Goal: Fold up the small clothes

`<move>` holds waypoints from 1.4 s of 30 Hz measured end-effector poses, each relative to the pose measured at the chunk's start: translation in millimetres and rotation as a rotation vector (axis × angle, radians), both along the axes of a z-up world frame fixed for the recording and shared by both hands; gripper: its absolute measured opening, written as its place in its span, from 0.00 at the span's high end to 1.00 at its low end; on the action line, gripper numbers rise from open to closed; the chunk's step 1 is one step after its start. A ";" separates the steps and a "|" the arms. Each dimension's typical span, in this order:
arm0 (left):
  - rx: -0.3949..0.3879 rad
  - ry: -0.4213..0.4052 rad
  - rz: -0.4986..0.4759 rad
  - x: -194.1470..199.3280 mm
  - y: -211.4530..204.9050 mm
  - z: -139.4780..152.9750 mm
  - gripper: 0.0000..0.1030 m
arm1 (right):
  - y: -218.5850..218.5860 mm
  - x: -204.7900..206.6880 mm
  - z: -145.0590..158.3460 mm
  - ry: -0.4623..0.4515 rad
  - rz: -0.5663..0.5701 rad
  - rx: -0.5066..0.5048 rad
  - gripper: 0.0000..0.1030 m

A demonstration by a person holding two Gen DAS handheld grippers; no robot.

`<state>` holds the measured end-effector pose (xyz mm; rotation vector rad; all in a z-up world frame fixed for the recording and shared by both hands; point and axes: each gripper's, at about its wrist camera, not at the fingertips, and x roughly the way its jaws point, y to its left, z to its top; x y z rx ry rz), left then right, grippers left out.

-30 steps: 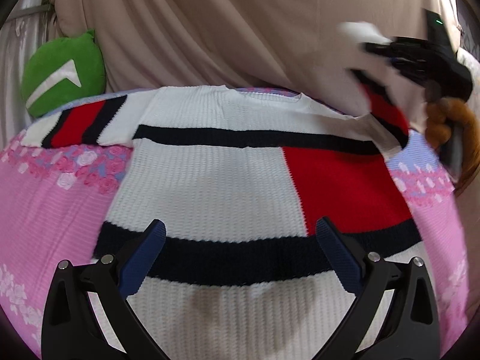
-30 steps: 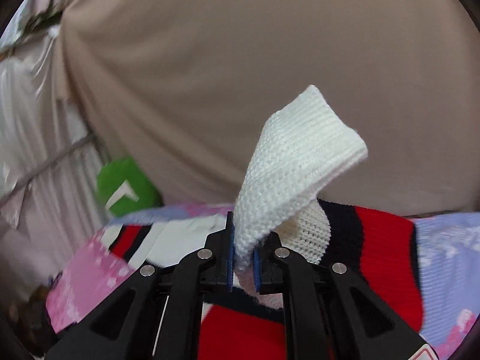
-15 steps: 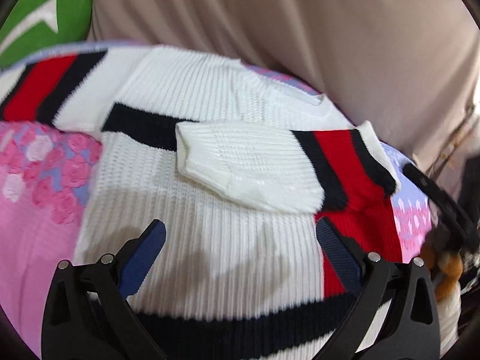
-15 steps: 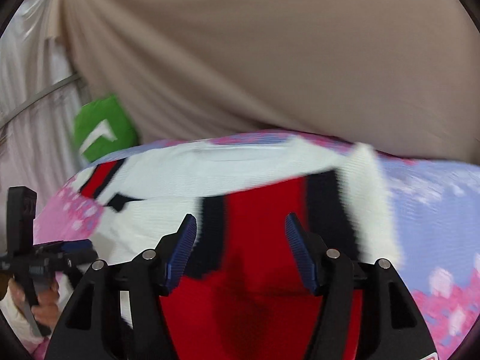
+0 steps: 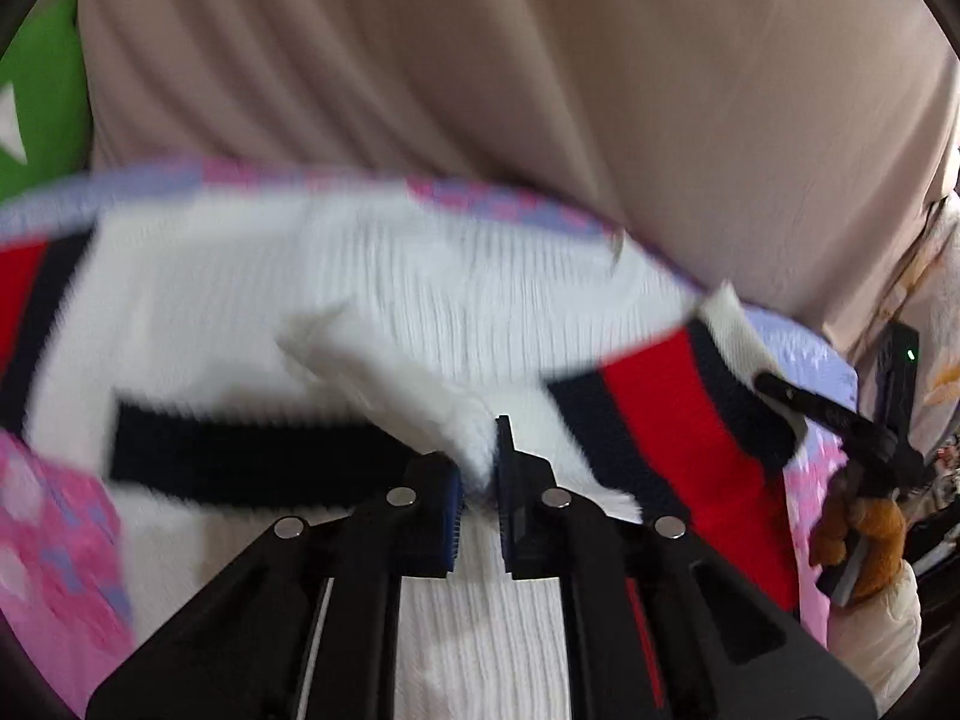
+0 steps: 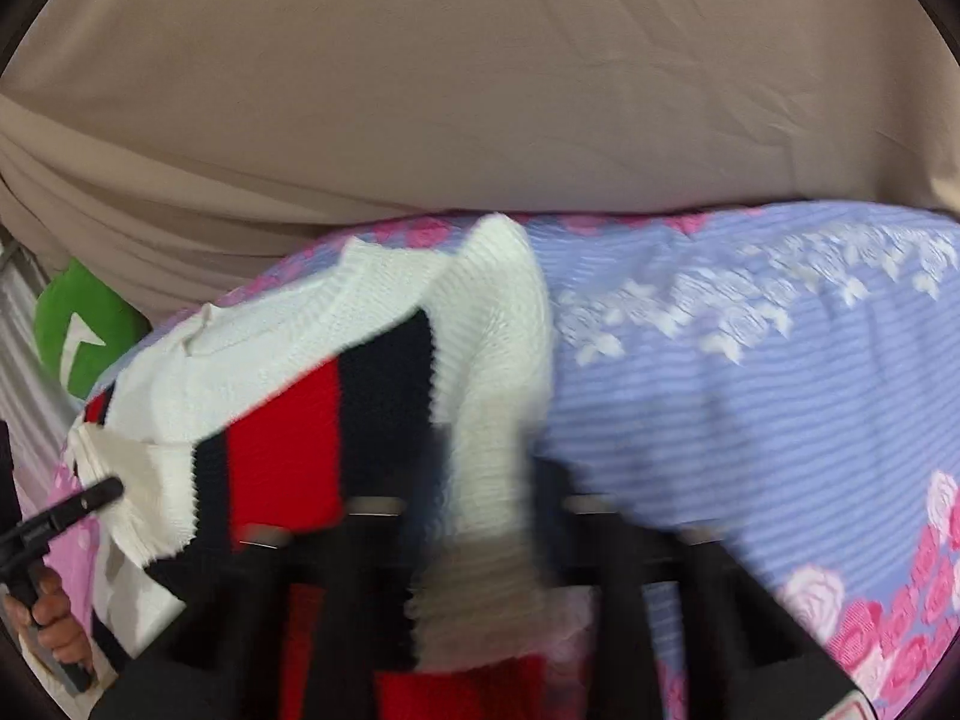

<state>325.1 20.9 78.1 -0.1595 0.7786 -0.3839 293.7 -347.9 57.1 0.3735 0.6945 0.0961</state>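
Nearest to us, the left tool (image 5: 478, 495) is closed on the white cuff of the folded-in sleeve (image 5: 384, 372), which runs from that grip rightward across the sweater (image 5: 372, 276) to the right shoulder, so the left hand is the nearer to it. The right tool (image 6: 474, 546), at that shoulder edge, is motion-blurred and we cannot tell its state. Farther off, the sweater lies flat on the floral bed cover (image 6: 750, 372); its other sleeve is cut off and its hem hidden.
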 end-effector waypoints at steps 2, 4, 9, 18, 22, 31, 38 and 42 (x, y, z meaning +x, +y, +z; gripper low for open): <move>-0.011 -0.126 0.035 -2.5 9.9 29.7 0.92 | -1.1 -29.1 23.1 -0.185 -0.008 0.037 0.91; -0.029 -0.206 0.057 -4.7 23.1 42.3 0.91 | -9.2 -41.8 16.0 -0.238 -0.066 0.019 0.91; 0.078 0.011 0.071 37.9 11.4 -44.2 0.91 | -9.8 -5.5 -42.1 0.031 -0.083 -0.091 0.91; -0.054 0.067 0.089 34.3 23.2 -69.9 0.89 | -7.1 14.8 -9.2 -0.028 -0.053 -0.104 0.33; -0.106 0.072 0.087 31.6 32.3 -71.9 0.88 | 1.1 49.7 -30.6 0.106 -0.031 -0.075 0.70; 0.000 0.029 0.088 25.2 23.6 -66.6 0.86 | -17.0 37.1 -30.7 0.088 -0.113 -0.050 0.80; 0.015 0.024 0.092 23.3 26.0 -63.9 0.86 | 12.4 -36.4 5.4 -0.050 0.010 -0.068 0.76; 0.026 0.018 0.097 20.7 27.0 -61.8 0.86 | 33.7 -28.3 -32.3 0.082 0.021 -0.220 0.77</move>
